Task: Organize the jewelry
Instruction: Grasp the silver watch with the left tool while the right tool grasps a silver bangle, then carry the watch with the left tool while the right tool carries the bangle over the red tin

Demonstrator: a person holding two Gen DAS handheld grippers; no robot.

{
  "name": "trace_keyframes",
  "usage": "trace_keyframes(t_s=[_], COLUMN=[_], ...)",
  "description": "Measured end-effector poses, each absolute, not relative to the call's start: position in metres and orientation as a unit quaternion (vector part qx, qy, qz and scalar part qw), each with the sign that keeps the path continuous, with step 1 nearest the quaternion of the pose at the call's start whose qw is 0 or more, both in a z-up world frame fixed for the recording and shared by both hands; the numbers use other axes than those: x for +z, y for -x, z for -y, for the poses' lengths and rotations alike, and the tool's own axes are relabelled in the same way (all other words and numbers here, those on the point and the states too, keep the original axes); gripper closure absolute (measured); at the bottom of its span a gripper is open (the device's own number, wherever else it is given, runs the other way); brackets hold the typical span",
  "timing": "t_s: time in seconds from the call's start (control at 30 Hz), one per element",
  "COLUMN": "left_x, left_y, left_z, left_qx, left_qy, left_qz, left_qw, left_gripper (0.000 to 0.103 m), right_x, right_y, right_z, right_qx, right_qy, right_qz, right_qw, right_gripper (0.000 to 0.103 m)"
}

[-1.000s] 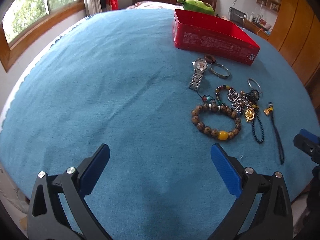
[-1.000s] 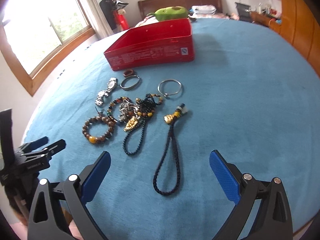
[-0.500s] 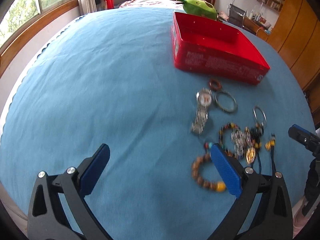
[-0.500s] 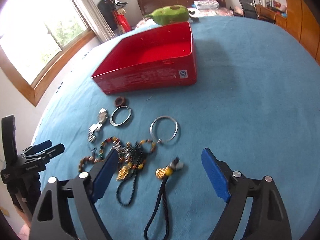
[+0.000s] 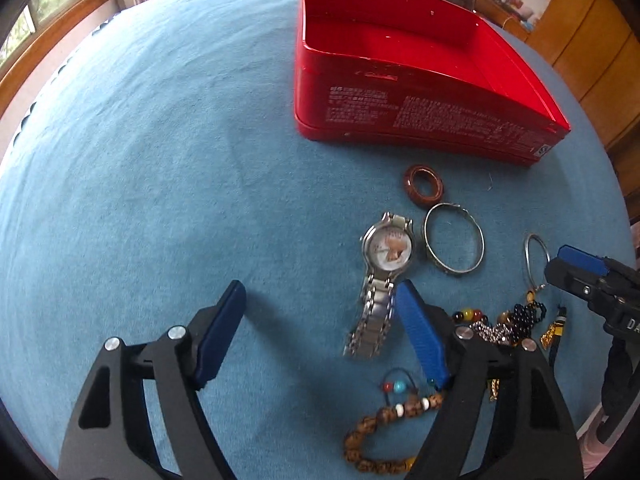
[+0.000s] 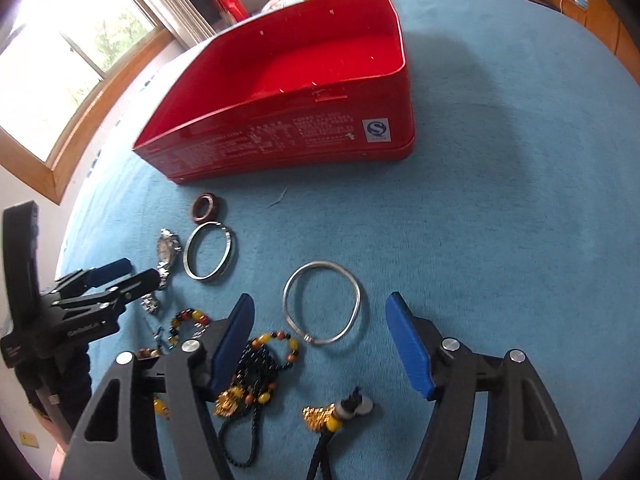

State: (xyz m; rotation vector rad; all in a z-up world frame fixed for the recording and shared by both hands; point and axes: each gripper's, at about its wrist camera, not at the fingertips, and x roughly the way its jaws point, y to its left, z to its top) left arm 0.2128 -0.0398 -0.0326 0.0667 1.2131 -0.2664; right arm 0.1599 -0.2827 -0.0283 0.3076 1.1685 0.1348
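We find the left hand-held gripper (image 5: 320,312) spread with jaws closing; its right pad stands just beside the band of the silver watch (image 5: 380,276), not pressing it. The right hand-held gripper (image 6: 320,328) is likewise spread and closing, with the thin silver bangle (image 6: 322,307) lying on the cloth between its pads, ungripped. Beyond lie a wider metal bangle (image 5: 454,238) and a brown ring (image 5: 423,187). The red tin (image 5: 404,108) stands open farther back on the blue-covered desk (image 5: 160,160).
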Motion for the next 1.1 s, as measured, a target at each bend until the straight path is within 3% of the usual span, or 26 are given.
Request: trace_keyframes(t_s=[0.2,0.37,0.6,0.67,0.87,1.1], left_x=[-0.035,-0.037,-0.036,-0.034,-0.025,0.006], left_y=[-0.216,-0.214,-0.199,-0.200,-0.193,-0.181], left_z=[0.050,0.060,0.074,0.074,0.065,0.051], left_qx=[-0.134,-0.140,-0.136,-0.140,-0.162,-0.169], left_qy=[-0.047,-0.061,-0.076,-0.071,-0.035,-0.015], left_qz=[-0.566,-0.561,-0.553,-0.554,-0.558,-0.517], left_qw=[0.812,0.813,0.818,0.818,0.813,0.839], left_gripper=[0.021,0.022,0.057,0.081,0.088,0.088], right_x=[-0.032,-0.034,-0.032,-0.032,-0.018,0.004], right_y=[-0.168,-0.167,-0.161,-0.158,-0.139,-0.132], right_z=[0.267,0.257,0.253,0.260,0.281,0.295], right_qx=[0.055,0.034,0.040,0.047,0.057,0.072], right_qy=[-0.105,-0.063,-0.066,-0.087,-0.111,-0.127], right_qz=[-0.561,-0.559,-0.555,-0.553,-0.535,-0.517], right_qw=[0.819,0.826,0.828,0.828,0.835,0.843], right_gripper=[0.037,0.056,0.056,0.056,0.056,0.056])
